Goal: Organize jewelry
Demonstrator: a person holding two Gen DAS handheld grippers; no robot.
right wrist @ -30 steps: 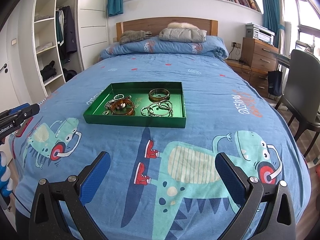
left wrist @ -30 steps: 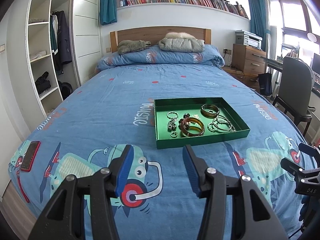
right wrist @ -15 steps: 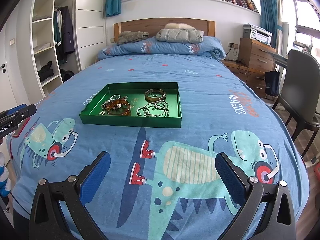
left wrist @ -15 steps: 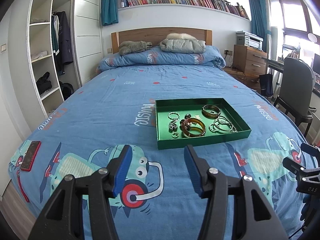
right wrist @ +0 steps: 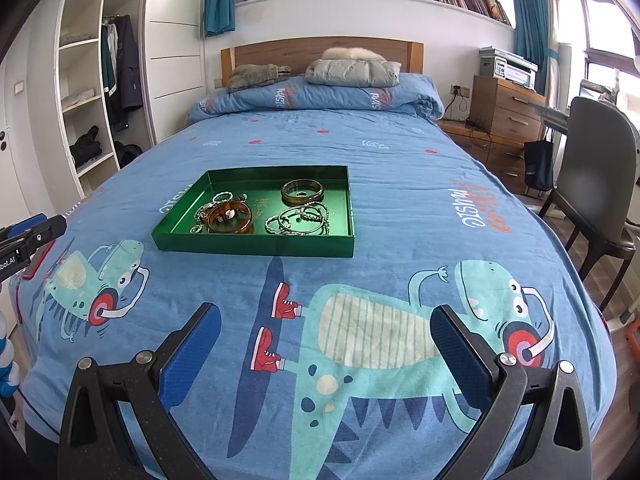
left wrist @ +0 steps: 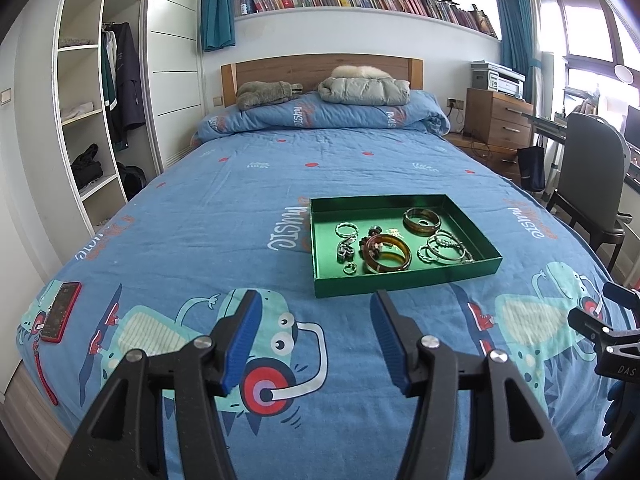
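A green tray (left wrist: pixel 404 282) lies on the blue bedspread; it also shows in the right wrist view (right wrist: pixel 256 245). Inside lie an amber bangle (left wrist: pixel 387 258), a darker brown bangle (left wrist: pixel 421 221), a bunch of silver bangles (left wrist: pixel 444 247) and small silver rings and charms (left wrist: pixel 347 242). In the right wrist view these are the amber bangle (right wrist: pixel 229 218), brown bangle (right wrist: pixel 302 192) and silver bangles (right wrist: pixel 298 220). My left gripper (left wrist: pixel 316 336) is open and empty, short of the tray's near edge. My right gripper (right wrist: pixel 326 354) is wide open and empty, further back from the tray.
A red phone (left wrist: pixel 61 312) lies on the bed's near left corner. A folded duvet and cushions (left wrist: pixel 320 114) sit at the headboard. A wardrobe (left wrist: pixel 92 120) stands left; a chair (left wrist: pixel 592 184) and a drawer unit (left wrist: pixel 500 124) stand right.
Both views show the tray a little nearer and shifted slightly; both grippers have edged toward it. Neither has changed its opening.
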